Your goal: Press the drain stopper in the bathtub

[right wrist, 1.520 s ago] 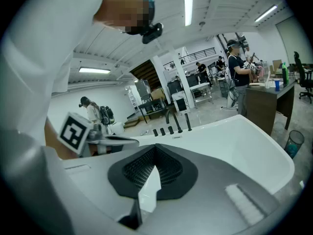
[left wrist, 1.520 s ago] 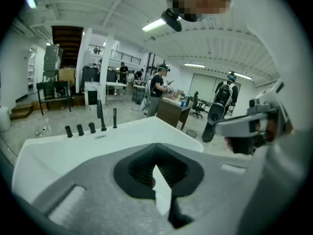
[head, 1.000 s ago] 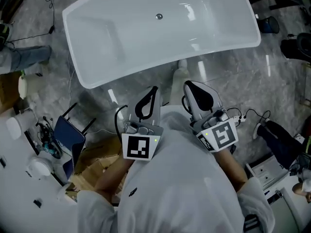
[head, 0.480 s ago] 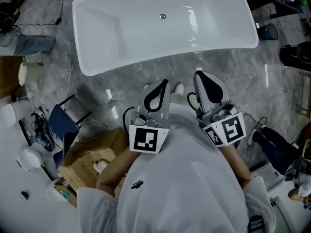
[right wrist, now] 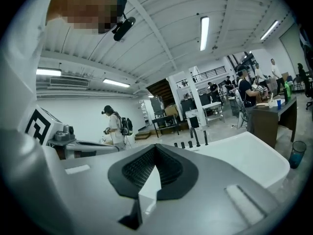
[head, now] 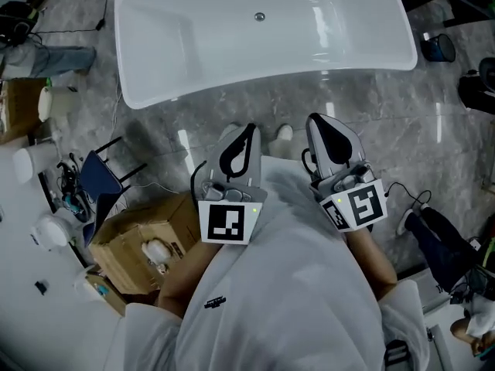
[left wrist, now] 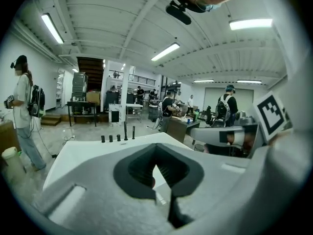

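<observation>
though the white bathtub (head: 271, 76) now sits squarer, left gripper (head: 249, 128) and right gripper (head: 315, 118), closed and empty, remain far from its round metal drain stopper (head: 260, 16).

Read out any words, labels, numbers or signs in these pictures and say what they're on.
No text is readable.
Left gripper, right gripper: square black-and-white markers on their cubes, no letters.
Shirt: small dark mark, too small to read.
Cardboard box: dark print, too blurred to read.
</observation>
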`<control>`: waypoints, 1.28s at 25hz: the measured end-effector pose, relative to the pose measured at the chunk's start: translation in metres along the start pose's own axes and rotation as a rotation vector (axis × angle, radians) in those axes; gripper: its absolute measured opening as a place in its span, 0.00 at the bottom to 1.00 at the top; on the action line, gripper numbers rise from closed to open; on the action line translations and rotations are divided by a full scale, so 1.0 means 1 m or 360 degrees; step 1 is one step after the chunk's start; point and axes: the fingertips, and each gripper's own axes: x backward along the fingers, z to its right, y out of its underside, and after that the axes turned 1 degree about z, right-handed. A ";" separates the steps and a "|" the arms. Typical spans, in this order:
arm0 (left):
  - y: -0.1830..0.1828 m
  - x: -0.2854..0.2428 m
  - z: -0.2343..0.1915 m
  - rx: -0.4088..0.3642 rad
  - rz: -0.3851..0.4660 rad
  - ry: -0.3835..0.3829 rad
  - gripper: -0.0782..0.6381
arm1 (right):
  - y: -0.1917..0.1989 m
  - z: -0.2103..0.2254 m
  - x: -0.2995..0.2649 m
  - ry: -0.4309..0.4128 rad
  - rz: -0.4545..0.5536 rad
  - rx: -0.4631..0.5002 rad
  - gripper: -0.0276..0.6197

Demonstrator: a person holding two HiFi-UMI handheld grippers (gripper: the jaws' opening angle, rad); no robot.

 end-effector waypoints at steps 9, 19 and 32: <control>0.002 -0.023 -0.021 0.0070 -0.0098 -0.0089 0.11 | 0.010 0.007 -0.012 -0.0035 -0.0088 -0.0118 0.04; -0.030 -0.088 -0.071 0.0058 -0.0029 0.0119 0.11 | -0.018 0.032 -0.087 0.0135 -0.0069 -0.0184 0.04; -0.055 -0.159 -0.170 0.0085 -0.0089 0.0288 0.11 | -0.048 0.029 -0.216 0.0174 -0.0100 -0.0123 0.04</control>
